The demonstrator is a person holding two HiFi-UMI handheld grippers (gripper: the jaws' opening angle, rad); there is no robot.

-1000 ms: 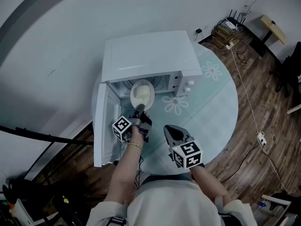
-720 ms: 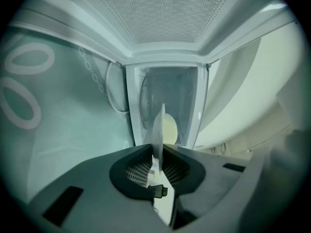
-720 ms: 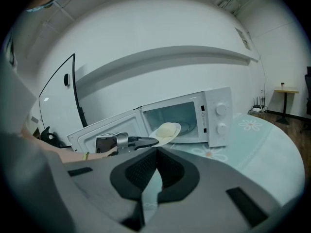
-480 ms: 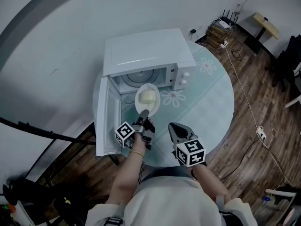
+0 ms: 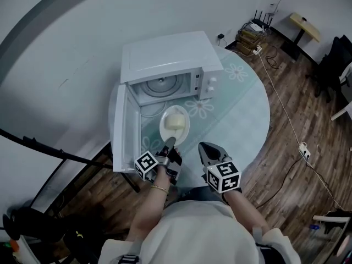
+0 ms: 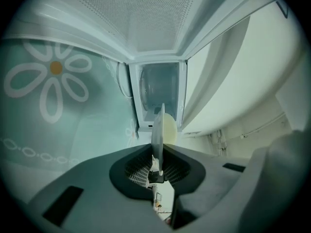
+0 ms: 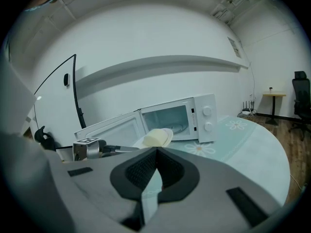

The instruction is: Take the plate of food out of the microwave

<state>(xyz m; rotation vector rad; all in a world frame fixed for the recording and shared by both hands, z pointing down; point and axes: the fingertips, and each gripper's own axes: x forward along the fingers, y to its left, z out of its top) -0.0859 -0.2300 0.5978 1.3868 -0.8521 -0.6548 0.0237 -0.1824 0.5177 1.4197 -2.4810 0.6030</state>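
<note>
**Holding the plate clear of the microwave**

Left gripper (image 5: 169, 143) is clamped on the near rim of the plate (image 5: 171, 134). In its own view the rim runs edge-on between the two jaws. A pale yellow lump of food (image 5: 176, 120) sits on the plate. The plate is outside the microwave (image 5: 165, 59), just in front of the open cavity and above the table (image 5: 242, 114) with its daisy-print cloth. I cannot tell if it touches the cloth. The door (image 5: 122, 131) is swung wide open on the left. The turntable (image 5: 160, 84) shows inside the cavity. Right gripper (image 5: 204, 147) is on the near right, beside the left one and apart from the plate. Its jaws are together with nothing between them.
</note>
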